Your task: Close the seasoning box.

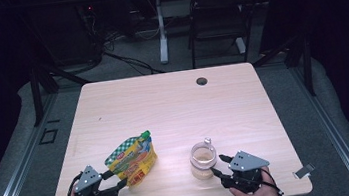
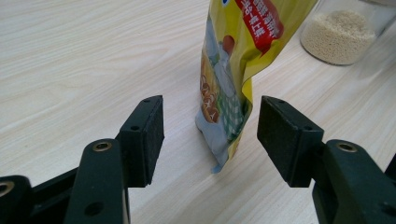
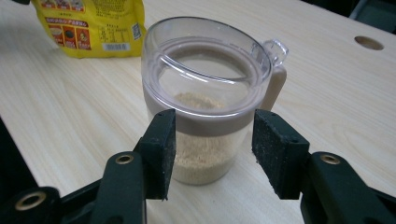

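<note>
Reaching in with both tools spread: left tool [image 2: 210, 135] straddles the pouch [image 2: 229, 93], right tool [image 3: 212, 149] flanks the jar [image 3: 208, 102]; next, squeeze each

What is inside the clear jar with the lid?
The jar holds pale, fine grains filling about its lower half. Its clear lid is on. The brown band under the lid hides a strip of the inside.

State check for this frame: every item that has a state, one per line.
pouch: upright, green cap on, not gripped
jar: upright, lid on, partly filled with pale grains
left tongs: open, straddling the pouch's lower edge
right tongs: open around the jar
</note>
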`<state>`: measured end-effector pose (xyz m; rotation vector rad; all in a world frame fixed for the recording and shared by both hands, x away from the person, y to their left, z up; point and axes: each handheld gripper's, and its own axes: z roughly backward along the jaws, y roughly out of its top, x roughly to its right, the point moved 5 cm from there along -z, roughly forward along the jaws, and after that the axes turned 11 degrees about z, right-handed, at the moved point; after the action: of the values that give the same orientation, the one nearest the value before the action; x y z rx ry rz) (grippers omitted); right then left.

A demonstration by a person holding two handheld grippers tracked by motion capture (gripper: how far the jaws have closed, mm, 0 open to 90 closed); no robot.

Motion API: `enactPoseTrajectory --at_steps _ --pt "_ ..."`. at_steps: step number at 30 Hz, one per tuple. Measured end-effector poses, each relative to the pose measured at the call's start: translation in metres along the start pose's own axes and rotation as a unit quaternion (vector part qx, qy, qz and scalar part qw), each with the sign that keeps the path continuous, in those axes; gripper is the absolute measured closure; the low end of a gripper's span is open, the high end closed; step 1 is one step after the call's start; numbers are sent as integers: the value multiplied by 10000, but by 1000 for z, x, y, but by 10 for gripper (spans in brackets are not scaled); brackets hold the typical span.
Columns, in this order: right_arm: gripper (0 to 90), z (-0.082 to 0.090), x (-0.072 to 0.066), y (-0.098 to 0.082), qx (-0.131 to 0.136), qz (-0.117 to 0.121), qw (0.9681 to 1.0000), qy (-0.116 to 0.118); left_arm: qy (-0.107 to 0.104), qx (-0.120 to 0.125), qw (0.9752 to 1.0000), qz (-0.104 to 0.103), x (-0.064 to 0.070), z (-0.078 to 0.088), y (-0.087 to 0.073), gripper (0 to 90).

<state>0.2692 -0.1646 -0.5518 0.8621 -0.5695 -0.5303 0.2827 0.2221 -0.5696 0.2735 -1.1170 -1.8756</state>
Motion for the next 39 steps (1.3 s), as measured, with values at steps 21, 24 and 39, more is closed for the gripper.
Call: enactPoseTrajectory --at_steps 21,24,39 --pt "497 7 23 -10 136 -533 9978 -358 68 303 9993 217 -12 20 4 412" --pt "497 7 25 -11 130 -582 9975 -383 -8 160 9996 216 -15 21 2 412" --pt "491 5 38 -25 27 -871 9947 -538 151 -335 9991 225 -26 11 -9 410"
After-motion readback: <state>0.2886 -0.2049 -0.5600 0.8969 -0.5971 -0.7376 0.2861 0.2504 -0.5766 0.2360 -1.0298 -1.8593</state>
